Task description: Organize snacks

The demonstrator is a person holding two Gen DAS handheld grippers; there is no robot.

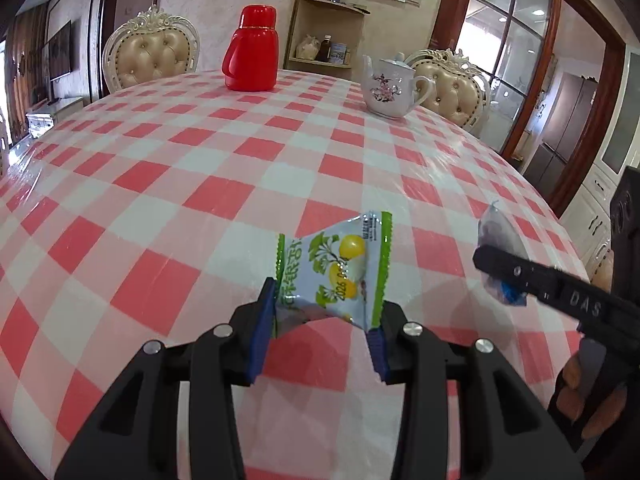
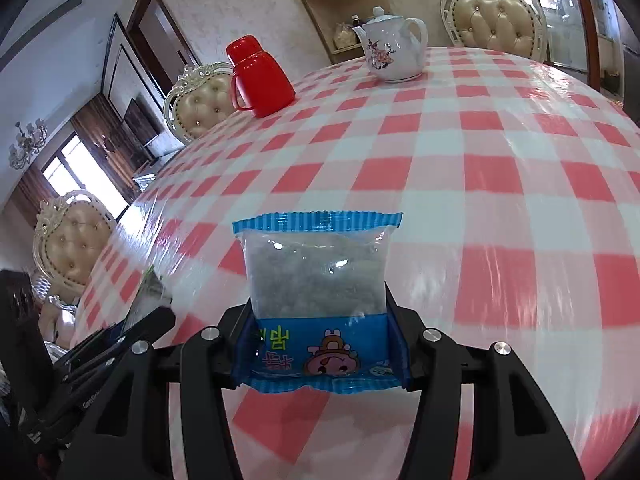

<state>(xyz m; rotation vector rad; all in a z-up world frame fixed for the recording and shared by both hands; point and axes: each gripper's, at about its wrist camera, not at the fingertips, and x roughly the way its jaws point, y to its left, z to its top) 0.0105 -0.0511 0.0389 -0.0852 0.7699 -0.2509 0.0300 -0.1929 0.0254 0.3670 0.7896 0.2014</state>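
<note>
We are mid-carry, a snack in each tool above the checked tablecloth (image 1: 200, 184). Our left gripper (image 1: 320, 332) has its jaws closed on a green-edged candy packet (image 1: 336, 276); our right gripper (image 2: 320, 344) pinches a blue-trimmed snack bag (image 2: 316, 280). No container shows, so next we likely need a spot to set both down together.
</note>
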